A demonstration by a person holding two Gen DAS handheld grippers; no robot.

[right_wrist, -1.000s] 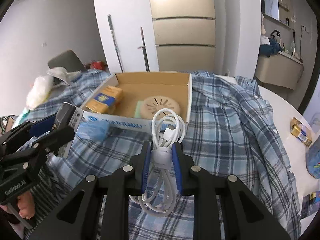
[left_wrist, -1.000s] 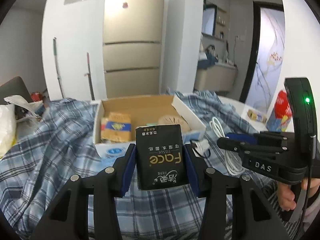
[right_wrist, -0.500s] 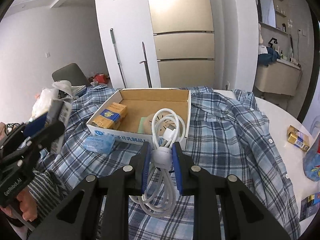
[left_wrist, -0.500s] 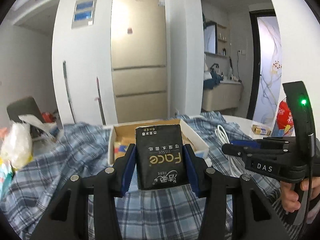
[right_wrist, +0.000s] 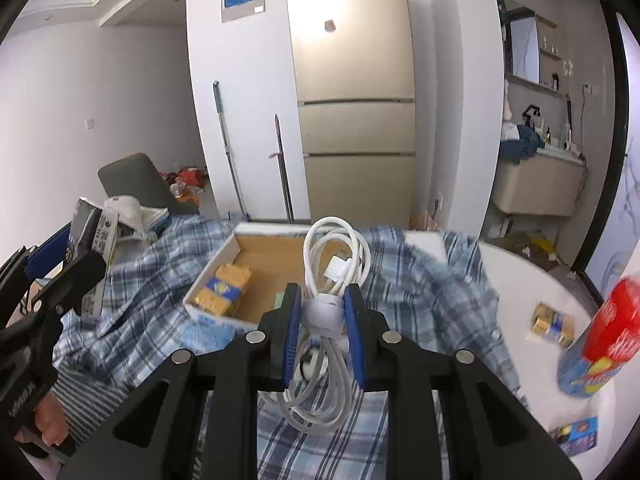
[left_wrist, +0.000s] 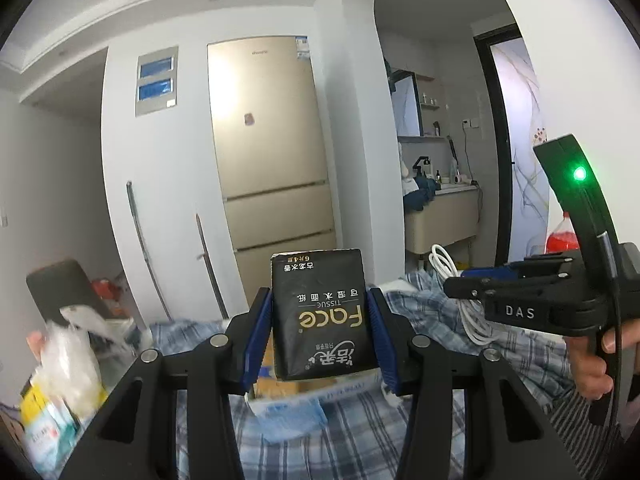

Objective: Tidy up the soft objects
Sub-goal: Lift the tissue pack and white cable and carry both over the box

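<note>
Left gripper point(left_wrist: 320, 334) clamps tissue pack point(left_wrist: 322, 312); right gripper point(right_wrist: 323, 330) pinches coiled cable point(right_wrist: 332, 280)

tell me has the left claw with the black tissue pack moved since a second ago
Yes. The left claw, shut on the black tissue pack, has risen and tilted up: the gold fridge now fills the view.

The left hand-held gripper point(left_wrist: 320, 332) clamps an upside-down black tissue pack point(left_wrist: 322, 314) above the plaid shirt point(left_wrist: 352, 432); the right hand-held gripper point(left_wrist: 454, 286) grips a white cable point(left_wrist: 444, 262) at the right
</note>
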